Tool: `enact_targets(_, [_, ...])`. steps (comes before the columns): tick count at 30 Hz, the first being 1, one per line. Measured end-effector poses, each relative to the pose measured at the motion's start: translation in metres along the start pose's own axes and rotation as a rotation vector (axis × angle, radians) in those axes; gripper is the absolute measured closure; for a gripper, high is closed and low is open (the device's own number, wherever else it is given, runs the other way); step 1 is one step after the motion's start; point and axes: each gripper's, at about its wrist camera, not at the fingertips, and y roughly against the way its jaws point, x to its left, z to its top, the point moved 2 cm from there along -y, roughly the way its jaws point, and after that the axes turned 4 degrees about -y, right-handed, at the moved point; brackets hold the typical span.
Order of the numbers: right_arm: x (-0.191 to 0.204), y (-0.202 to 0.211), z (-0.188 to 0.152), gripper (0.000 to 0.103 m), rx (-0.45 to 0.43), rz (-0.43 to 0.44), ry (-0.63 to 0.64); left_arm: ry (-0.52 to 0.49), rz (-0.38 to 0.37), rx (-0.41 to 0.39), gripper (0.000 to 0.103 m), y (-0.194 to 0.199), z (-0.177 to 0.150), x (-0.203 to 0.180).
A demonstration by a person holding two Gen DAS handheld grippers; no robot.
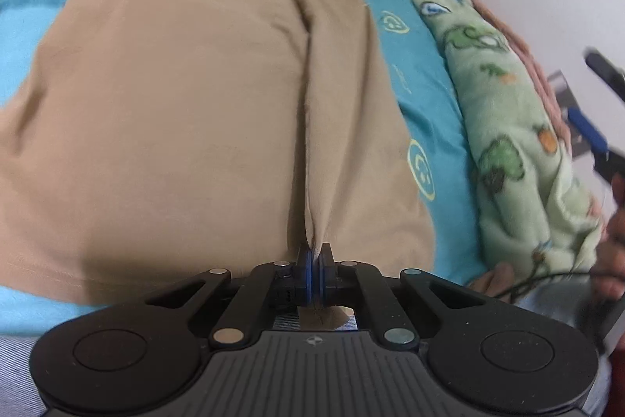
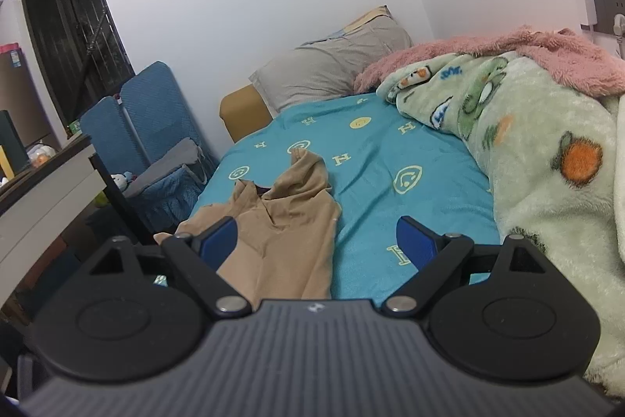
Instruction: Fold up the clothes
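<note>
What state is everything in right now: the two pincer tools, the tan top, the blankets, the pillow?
Left gripper: shut, pinching a ridge of fabric.
Right gripper: open, holding nothing, above the bed.
Tan long-sleeved garment: spread on the bed, wrinkled, not yet folded.
Turquoise patterned bedsheet: laid flat.
Green cartoon-print fleece blanket: bunched along the bed's edge.
Pink fluffy blanket: crumpled behind the green one.
Grey pillow: propped against the wall.

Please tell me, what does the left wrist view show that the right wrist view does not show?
Only the left wrist view shows the left gripper shut on a pinched ridge of the tan cotton garment. Only the right wrist view shows the open right gripper, the grey pillow, the blue folding chair and the dark window. Both show the garment, the turquoise patterned bedsheet and the green cartoon fleece blanket.
</note>
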Motion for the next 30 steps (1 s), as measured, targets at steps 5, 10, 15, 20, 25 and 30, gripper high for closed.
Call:
enact_targets(5, [0.002,0.005,0.000,0.013,-0.012,0.007,0.007,-0.060,0.010,-0.045,0.062,0.021,0.004,-0.009])
enact_targets(10, [0.002,0.009,0.002,0.013,-0.030,0.020,-0.002,-0.044,0.039,-0.148,0.022,0.037,0.031,-0.010])
enact_targets(15, [-0.004,0.007,0.003,0.013,-0.028,0.019,-0.033,0.040,-0.021,-0.237,0.019,0.016,0.088,-0.003])
enact_targets(20, [-0.014,0.005,0.003,0.013,-0.016,0.020,-0.078,0.108,-0.014,-0.248,0.019,-0.029,0.155,0.002])
enact_targets(25, [-0.022,-0.003,0.002,0.013,-0.008,0.012,-0.117,0.150,0.036,-0.300,0.023,-0.074,0.205,0.006])
enact_targets(30, [-0.023,-0.020,0.000,0.013,0.029,0.011,-0.120,0.133,0.153,-0.322,0.031,-0.119,0.240,0.020])
